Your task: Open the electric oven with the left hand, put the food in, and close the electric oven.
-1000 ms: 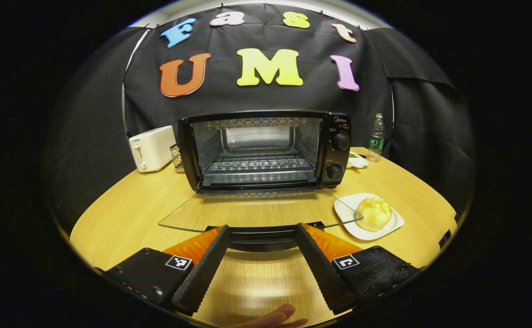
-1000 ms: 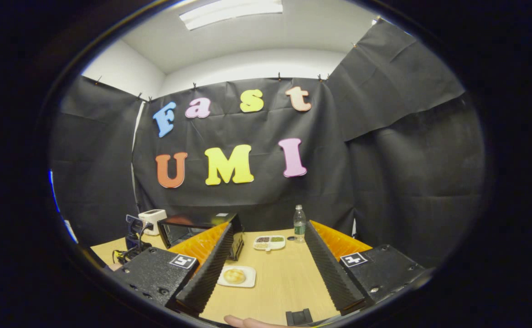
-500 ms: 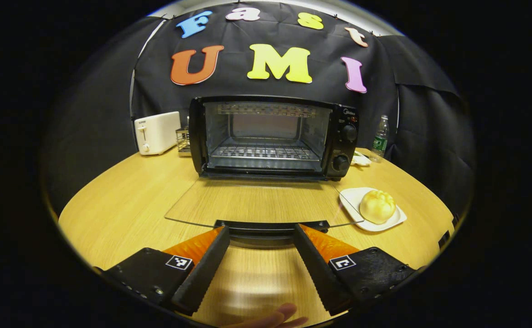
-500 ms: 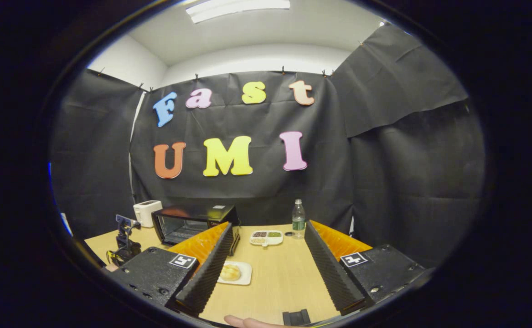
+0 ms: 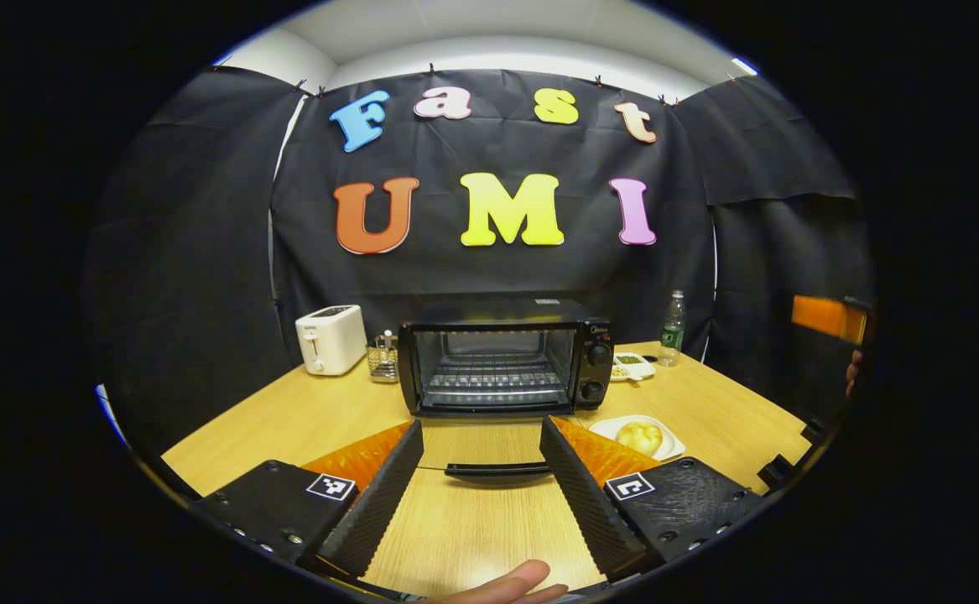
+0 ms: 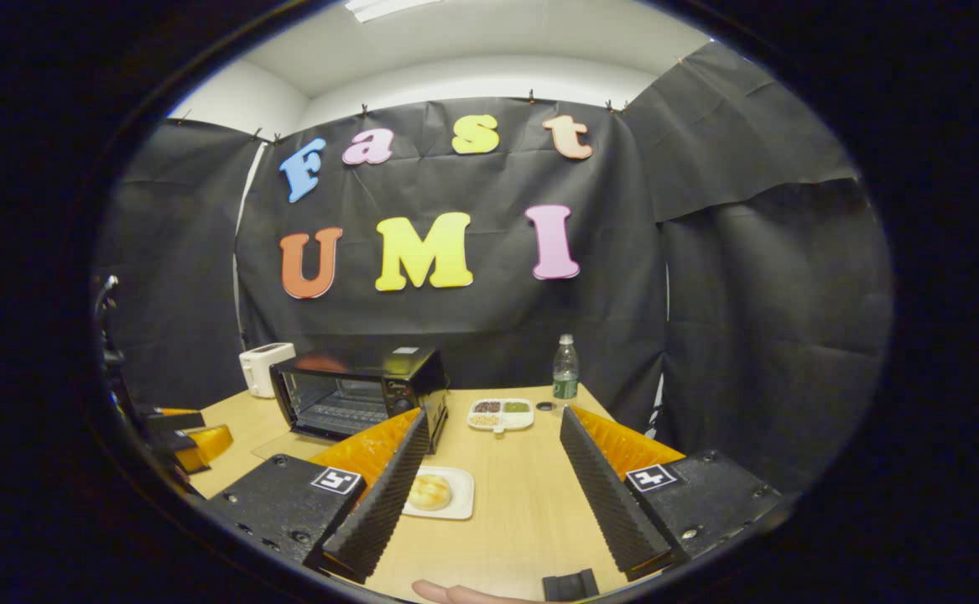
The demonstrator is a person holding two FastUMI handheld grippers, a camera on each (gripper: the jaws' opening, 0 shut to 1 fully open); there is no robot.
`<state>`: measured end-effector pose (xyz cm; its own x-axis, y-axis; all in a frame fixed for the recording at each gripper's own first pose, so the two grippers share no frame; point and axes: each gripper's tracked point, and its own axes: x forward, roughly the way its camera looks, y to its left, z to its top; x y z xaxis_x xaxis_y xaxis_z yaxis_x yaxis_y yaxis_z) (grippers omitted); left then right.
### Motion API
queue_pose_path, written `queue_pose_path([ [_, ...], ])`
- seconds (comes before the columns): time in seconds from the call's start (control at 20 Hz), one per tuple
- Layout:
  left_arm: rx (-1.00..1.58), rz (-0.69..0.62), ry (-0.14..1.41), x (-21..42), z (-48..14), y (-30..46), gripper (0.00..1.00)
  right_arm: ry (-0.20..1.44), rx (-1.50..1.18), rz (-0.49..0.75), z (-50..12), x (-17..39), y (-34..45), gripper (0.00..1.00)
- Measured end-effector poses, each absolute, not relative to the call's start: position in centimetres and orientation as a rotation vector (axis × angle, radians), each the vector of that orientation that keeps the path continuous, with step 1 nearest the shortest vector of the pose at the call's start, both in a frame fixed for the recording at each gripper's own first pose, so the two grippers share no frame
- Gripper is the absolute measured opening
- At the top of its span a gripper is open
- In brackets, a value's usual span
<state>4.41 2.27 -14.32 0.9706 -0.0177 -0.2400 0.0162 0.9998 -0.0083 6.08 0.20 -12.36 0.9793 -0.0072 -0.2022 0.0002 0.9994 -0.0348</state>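
Left tool [image 5: 476, 470]: fingers wide apart, holding nothing; lower centre of left gripper view, above table [image 5: 313, 411], door handle [image 5: 497, 471] showing betw. fingers.
Right tool [image 6: 489, 470]: fingers wide apart, empty; lower centre of right gripper view, raised over table.
Oven [image 5: 506, 356]: mid-frame, door dropped flat, rack bare.
Food [image 5: 639, 437]: bun on white plate [image 5: 602, 428], right of oven door, lower right.
Hands: fingertip [image 5: 510, 583] at bottom edge.

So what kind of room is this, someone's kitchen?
Probably not a real kitchen: it looks like a staged booth. Black cloth hangs as walls around one wooden table holding a toaster oven, a toaster and a bun on a plate.
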Motion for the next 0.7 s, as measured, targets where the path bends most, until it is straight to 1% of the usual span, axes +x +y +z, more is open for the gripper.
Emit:
queue_pose_path([
  [0.3, -0.016, 0.026, 0.119, 0.8, -6.3, 4.8, 0.93, 0.293, -0.059, 0.051, -18.3, 11.1, 3.2, 0.97],
  [0.45, 0.013, 0.042, 0.037, -0.9, -2.4, 5.5, 0.93, 0.376, -0.015, 0.069, -22.6, 14.2, 4.5, 0.97],
  [0.55, 0.017, 0.031, -0.016, -1.9, 0.0, 5.2, 0.93, 0.441, 0.0, 0.068, -25.7, 15.6, 5.1, 0.96],
  [0.7, 0.009, -0.004, -0.053, -3.6, 1.4, 3.9, 0.93, 0.507, -0.007, 0.065, -29.5, 16.4, 6.1, 0.96],
])
